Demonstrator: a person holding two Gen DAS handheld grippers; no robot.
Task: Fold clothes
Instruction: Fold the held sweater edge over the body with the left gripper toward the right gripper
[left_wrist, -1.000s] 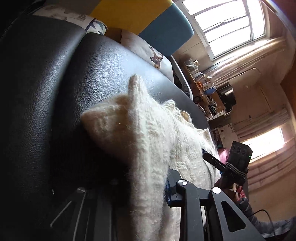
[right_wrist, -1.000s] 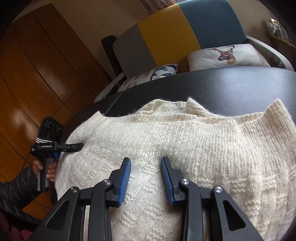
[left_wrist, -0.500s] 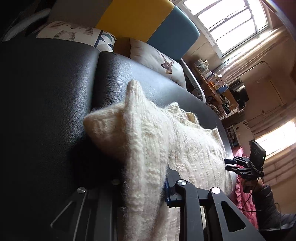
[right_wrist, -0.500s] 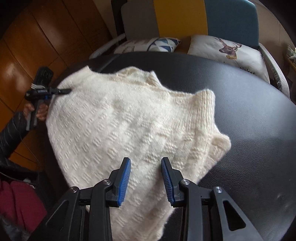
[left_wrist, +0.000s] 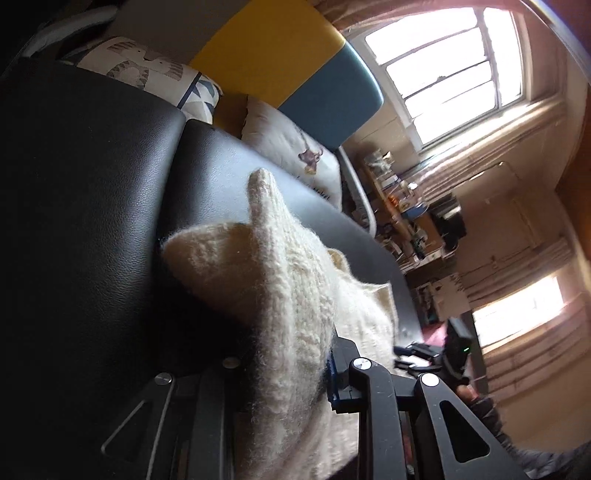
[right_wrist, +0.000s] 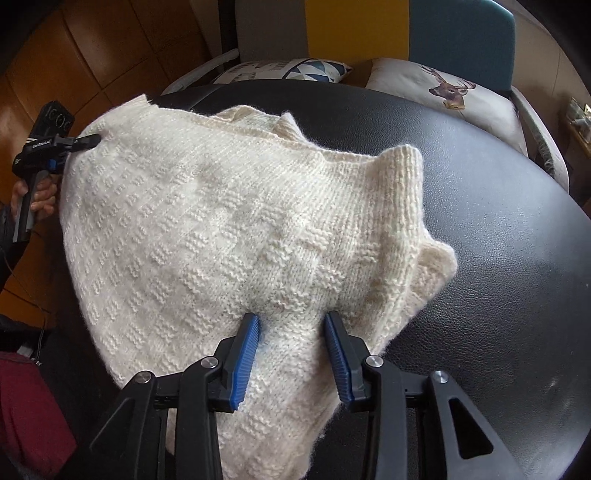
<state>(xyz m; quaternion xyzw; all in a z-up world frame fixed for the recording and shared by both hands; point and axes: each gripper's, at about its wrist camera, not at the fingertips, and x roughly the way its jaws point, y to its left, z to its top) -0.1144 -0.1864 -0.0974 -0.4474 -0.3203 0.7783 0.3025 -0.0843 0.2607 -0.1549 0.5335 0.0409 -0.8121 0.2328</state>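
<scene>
A cream knitted sweater (right_wrist: 229, 221) lies spread on a black leather surface (right_wrist: 498, 258), its right sleeve folded in over the body. My right gripper (right_wrist: 292, 350) stands open low over the sweater's near hem, and a ridge of knit rises between its blue pads (right_wrist: 245, 350). My left gripper (right_wrist: 86, 142) is at the sweater's far left edge, shut on the fabric. In the left wrist view the left gripper (left_wrist: 291, 373) pinches a thick fold of the sweater (left_wrist: 280, 280), which hides its left finger. The right gripper (left_wrist: 417, 354) shows beyond it.
A sofa with yellow and teal back panels (right_wrist: 458, 33) stands behind the surface, holding a deer-print cushion (right_wrist: 443, 92) and a patterned cushion (right_wrist: 288, 72). A wooden wall (right_wrist: 74, 55) is at left. A person's hand (right_wrist: 35, 195) holds the left tool. Red cloth (right_wrist: 29, 417) lies at bottom left.
My right gripper came down closer onto the sweater's near hem, still open. My left gripper keeps its hold on the edge and has tilted a little.
</scene>
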